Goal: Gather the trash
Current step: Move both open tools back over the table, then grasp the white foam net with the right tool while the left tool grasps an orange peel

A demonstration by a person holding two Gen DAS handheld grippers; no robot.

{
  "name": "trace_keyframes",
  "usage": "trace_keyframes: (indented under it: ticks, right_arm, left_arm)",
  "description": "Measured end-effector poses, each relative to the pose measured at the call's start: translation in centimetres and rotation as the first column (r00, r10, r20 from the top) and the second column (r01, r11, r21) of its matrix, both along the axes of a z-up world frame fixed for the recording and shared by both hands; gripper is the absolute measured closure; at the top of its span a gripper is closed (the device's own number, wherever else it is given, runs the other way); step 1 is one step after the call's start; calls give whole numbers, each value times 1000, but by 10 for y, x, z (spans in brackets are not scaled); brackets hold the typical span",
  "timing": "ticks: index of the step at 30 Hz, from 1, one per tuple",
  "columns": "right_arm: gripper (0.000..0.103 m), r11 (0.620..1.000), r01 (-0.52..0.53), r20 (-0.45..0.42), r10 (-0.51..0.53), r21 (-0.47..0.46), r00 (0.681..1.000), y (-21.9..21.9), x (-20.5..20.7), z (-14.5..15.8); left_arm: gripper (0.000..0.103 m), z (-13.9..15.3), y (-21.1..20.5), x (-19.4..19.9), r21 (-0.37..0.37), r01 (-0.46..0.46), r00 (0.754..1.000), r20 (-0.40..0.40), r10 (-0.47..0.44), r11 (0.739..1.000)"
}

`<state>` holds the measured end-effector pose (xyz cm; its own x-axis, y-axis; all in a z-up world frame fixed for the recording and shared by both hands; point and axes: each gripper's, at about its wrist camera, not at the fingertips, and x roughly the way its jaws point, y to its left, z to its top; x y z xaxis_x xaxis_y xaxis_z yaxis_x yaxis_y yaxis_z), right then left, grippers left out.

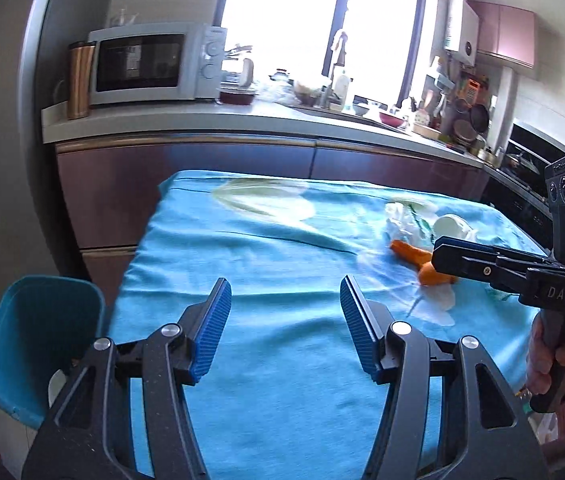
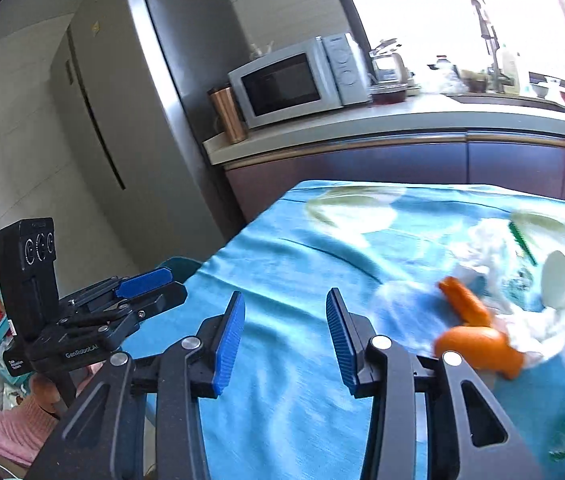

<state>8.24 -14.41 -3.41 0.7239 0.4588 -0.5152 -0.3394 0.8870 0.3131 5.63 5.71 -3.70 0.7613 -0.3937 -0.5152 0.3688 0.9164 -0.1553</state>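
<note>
Trash lies on the blue tablecloth [image 1: 242,248]: orange peel pieces [image 1: 412,255] [image 2: 478,346], crumpled white tissue [image 1: 400,220] [image 2: 486,248] and a white paper cup [image 1: 448,224] [image 2: 560,280] on its side. My left gripper [image 1: 284,294] hovers open over bare cloth, left of the trash, with nothing between its blue pads. My right gripper [image 2: 284,302] is also open and empty, with the peel just to its right. In the left wrist view the right gripper's fingertips [image 1: 442,250] sit close beside the peel. The left gripper [image 2: 150,284] shows at the table's left edge.
A teal bin [image 1: 38,320] stands on the floor by the table's left corner. Behind the table runs a kitchen counter [image 1: 242,120] with a microwave [image 1: 150,64] and a sink. A fridge [image 2: 130,120] stands at the left. A hand in a pink sleeve [image 1: 554,364] holds the right gripper.
</note>
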Motion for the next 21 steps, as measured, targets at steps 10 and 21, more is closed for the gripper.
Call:
trace_keyframes:
  ticks: [10, 21]
  right_arm:
    - [59, 944, 330, 7, -329, -8, 944, -126, -44, -5]
    - [51, 834, 551, -70, -548, 19, 833, -211, -73, -30]
  left_arm:
    - [47, -6, -105, 16, 52, 239, 971, -34, -237, 970]
    - [47, -22, -184, 40, 152, 363, 932, -79, -355, 919]
